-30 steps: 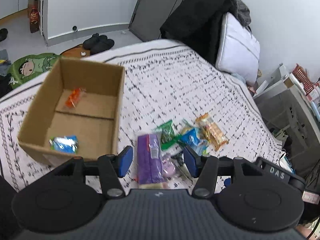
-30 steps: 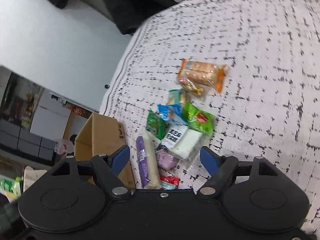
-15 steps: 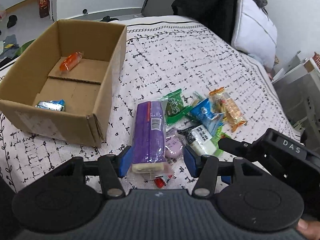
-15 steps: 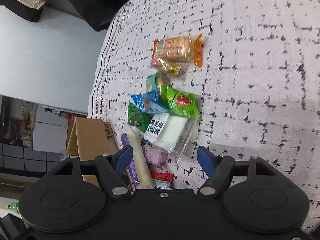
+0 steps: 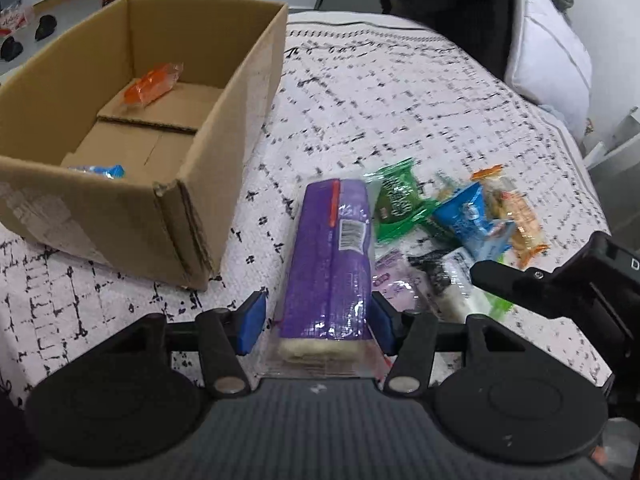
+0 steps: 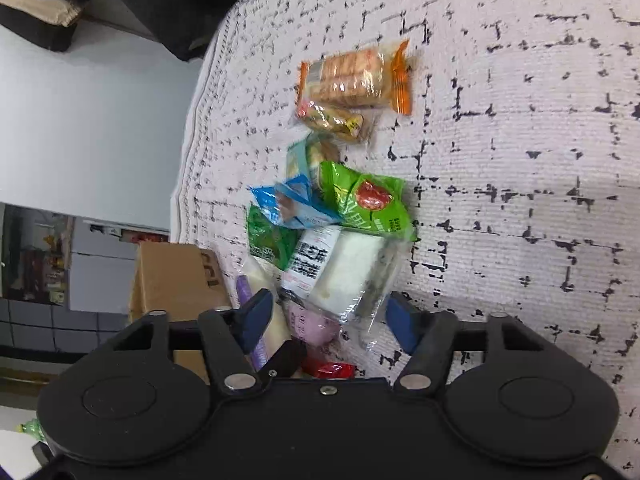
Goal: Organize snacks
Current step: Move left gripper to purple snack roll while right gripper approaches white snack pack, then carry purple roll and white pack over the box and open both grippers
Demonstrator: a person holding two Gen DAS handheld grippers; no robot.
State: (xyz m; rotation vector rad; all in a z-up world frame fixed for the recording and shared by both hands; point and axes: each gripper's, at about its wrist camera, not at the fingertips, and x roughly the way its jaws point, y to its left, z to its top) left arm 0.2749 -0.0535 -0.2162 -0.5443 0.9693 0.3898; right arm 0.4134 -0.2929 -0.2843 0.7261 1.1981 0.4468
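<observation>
Both grippers have dropped toward the snack pile since a second ago. The left gripper point(image 5: 316, 326) now straddles the long purple packet point(image 5: 332, 256), blue pads spread just clear of its sides, not yet pinching. The right gripper point(image 6: 326, 322), which stood wider a moment back, is closing, with the white clear-wrapped snack point(image 6: 344, 268) between its pads; I judge they aren't pressing on it yet. So two pickups look about to happen at once, with the cardboard box point(image 5: 224, 128) waiting at ten o'clock from the purple packet. Counting: one box, two snacks already inside it, an orange packet point(image 5: 152, 84) at the far end and a blue one point(image 5: 98, 171) at the near end. On the bedspread point(image 5: 400, 100) I make out roughly ten still loose: purple, white, pale lilac, red, two green, two blue, and two orange cracker packs, the farthest point(image 6: 354, 76) at twelve o'clock from the right gripper.
</observation>
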